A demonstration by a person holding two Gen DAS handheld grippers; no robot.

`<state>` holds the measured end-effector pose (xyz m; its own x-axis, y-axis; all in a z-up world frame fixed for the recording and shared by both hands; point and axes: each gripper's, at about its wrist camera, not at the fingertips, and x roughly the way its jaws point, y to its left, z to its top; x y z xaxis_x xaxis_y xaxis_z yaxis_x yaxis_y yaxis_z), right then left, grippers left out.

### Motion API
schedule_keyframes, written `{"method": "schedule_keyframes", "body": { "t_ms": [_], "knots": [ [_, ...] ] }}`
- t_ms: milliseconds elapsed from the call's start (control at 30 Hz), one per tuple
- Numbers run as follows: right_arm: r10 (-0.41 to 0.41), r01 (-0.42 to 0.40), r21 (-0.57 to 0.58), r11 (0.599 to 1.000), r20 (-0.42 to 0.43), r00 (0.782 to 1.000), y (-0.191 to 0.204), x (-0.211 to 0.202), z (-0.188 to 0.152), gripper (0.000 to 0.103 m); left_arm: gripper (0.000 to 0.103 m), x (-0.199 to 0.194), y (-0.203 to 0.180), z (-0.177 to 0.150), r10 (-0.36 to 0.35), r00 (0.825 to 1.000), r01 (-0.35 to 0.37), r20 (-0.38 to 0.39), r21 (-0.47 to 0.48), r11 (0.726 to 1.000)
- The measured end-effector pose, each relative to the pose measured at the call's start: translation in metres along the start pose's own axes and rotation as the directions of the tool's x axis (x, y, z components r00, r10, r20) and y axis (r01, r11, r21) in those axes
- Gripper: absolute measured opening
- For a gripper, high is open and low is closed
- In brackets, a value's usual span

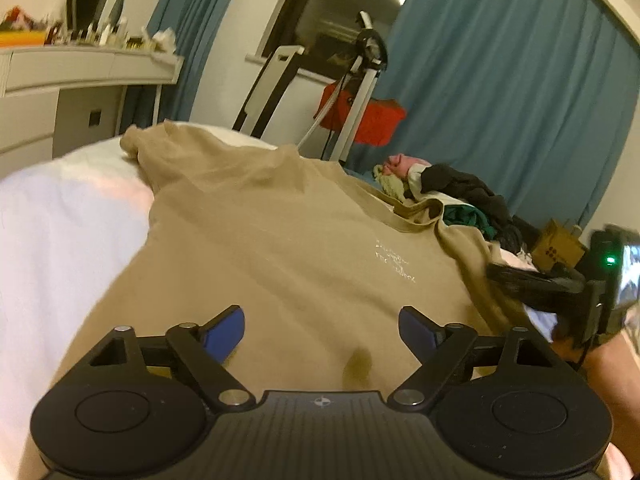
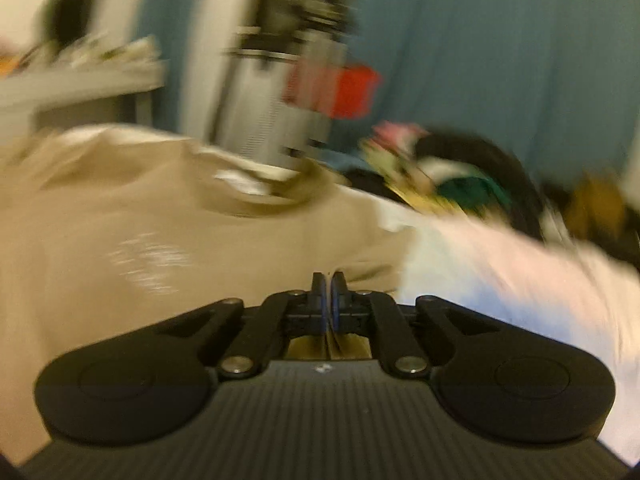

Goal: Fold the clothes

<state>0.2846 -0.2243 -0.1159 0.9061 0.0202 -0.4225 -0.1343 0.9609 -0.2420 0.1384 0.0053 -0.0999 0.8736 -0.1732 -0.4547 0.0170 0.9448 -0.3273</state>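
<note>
Tan shirt (image 1: 280,232) lies under open left tongs (image 1: 321,330).

**Black handheld grippers with blue pads**

The left gripper (image 1: 322,330) is matte black: a ribbed body with a small round crosshair mark at its centre, two large round discs at the sides, and angled link bars pinned with silver rivets. Its fingers carry blue pads (image 1: 228,328). The right gripper (image 2: 330,296) has the same build, ribbing, discs and rivets. From the left wrist view its side shows a small green light and what may be a lit screen, though blurred.
</note>
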Motion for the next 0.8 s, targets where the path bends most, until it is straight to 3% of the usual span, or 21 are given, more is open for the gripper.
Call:
{"method": "schedule_keyframes", "body": {
  "t_ms": [133,267,300,333,367,400,433,467,600,733,800],
  "knots": [
    [0.108,-0.114,-0.115,0.987,-0.056,0.993,0.047,0.004,-0.001,0.006,0.084,0.0,0.006,-0.002,-0.022,1.0,0.021,-0.02,-0.021,1.0],
    [0.173,-0.177,-0.036,0.984,-0.095,0.98,0.052,0.004,-0.004,0.011,0.084,-0.003,0.011,-0.002,-0.028,0.999,0.027,-0.026,-0.042,0.999],
    [0.184,-0.183,0.022,0.983,-0.101,0.978,0.048,0.002,-0.002,0.017,0.083,-0.004,0.012,-0.002,-0.028,0.999,0.027,-0.025,-0.046,0.999],
    [0.206,-0.197,0.095,0.976,-0.098,0.974,0.041,-0.001,-0.001,0.031,0.083,-0.004,0.012,-0.002,-0.027,0.999,0.026,-0.024,-0.049,0.998],
    [0.247,-0.23,0.187,0.955,-0.076,0.966,0.033,-0.006,0.0,0.039,0.083,-0.005,0.013,-0.003,-0.028,0.999,0.027,-0.025,-0.052,0.998],
    [0.28,-0.26,0.266,0.928,-0.042,0.959,0.025,-0.012,-0.001,0.053,0.084,-0.005,0.013,-0.004,-0.029,0.999,0.027,-0.027,-0.055,0.998],
    [0.299,-0.282,0.338,0.898,0.003,0.954,0.018,-0.02,-0.001,0.059,0.084,-0.004,0.013,-0.004,-0.029,0.999,0.028,-0.03,-0.058,0.998],
    [0.31,-0.302,0.402,0.864,0.047,0.949,0.012,-0.027,-0.001,0.059,0.083,-0.004,0.014,-0.005,-0.03,0.999,0.028,-0.032,-0.06,0.998],
    [0.241,-0.276,0.52,0.808,0.135,0.961,-0.004,-0.043,0.006,0.059,0.084,0.001,0.014,-0.007,-0.029,0.999,0.026,-0.041,-0.063,0.998],
    [0.213,-0.223,0.69,0.689,0.101,0.972,-0.036,-0.024,0.005,0.058,0.083,0.007,0.015,-0.01,-0.036,0.998,0.031,-0.055,-0.085,0.996],
    [0.228,-0.211,0.717,0.665,0.074,0.971,-0.042,-0.007,0.006,0.057,0.084,0.009,0.014,-0.011,-0.042,0.997,0.037,-0.059,-0.086,0.996]
  ]
}}
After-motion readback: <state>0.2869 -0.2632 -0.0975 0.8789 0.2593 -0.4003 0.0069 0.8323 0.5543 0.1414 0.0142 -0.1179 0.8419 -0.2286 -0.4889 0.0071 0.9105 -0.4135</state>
